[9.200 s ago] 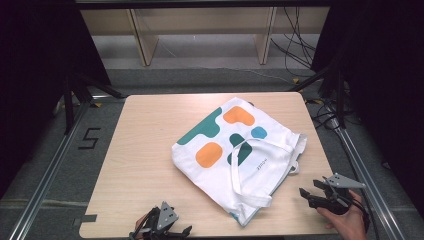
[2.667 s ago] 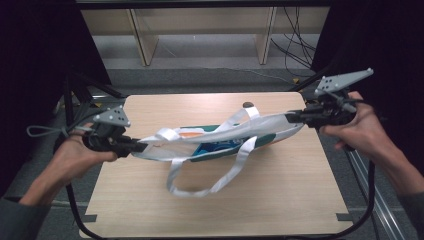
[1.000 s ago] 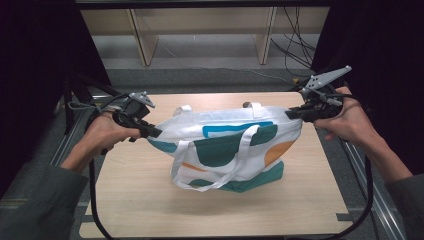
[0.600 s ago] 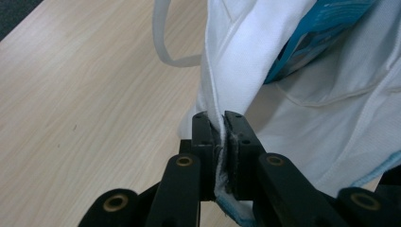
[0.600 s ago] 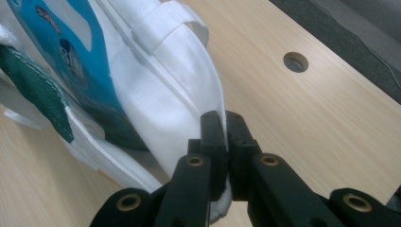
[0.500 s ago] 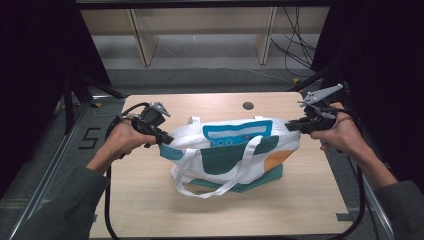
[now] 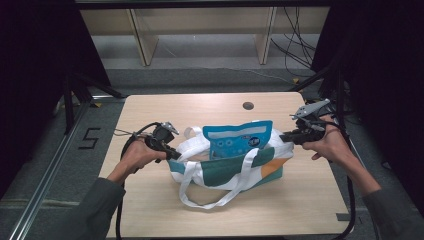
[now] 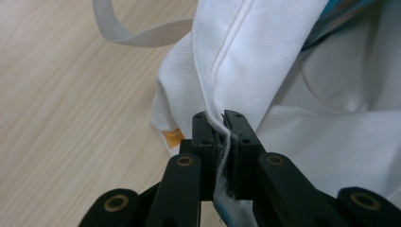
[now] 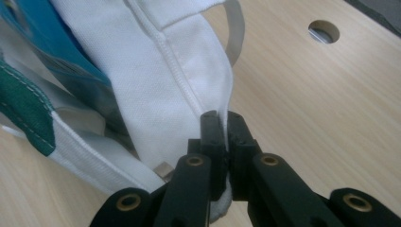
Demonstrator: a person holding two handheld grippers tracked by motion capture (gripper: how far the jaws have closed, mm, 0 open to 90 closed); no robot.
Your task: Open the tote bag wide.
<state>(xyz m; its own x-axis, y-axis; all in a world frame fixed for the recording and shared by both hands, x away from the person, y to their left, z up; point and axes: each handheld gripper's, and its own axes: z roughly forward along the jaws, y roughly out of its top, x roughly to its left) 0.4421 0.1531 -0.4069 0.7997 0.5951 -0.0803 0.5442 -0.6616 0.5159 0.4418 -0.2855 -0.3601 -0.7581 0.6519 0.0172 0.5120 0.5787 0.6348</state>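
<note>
A white tote bag [image 7: 225, 167] with green, orange and teal patches stands slumped on the wooden table [image 7: 165, 112], its mouth open upward. A blue packet [image 7: 232, 141] sticks up out of it. My left gripper [image 7: 172, 154] is shut on the bag's left rim, the white seam [image 8: 222, 127] pinched between its jaws. My right gripper [image 7: 284, 137] is shut on the right rim, with white cloth [image 9: 189, 85] clamped between its jaws. One white strap [image 7: 210, 197] hangs down the front onto the table, another strap [image 8: 137, 33] loops at the back left.
A round hole [image 7: 248, 105] sits in the tabletop behind the bag, also in the right gripper view as the hole [image 9: 323, 31]. Dark floor and metal rails [image 7: 60, 150] flank the table. Wooden shelf legs [image 7: 142, 40] stand beyond the far edge.
Both grippers have come down toward the table with the bag's rim in them. The bag has sagged and settled on the table, and the blue packet now stands out of its mouth.
</note>
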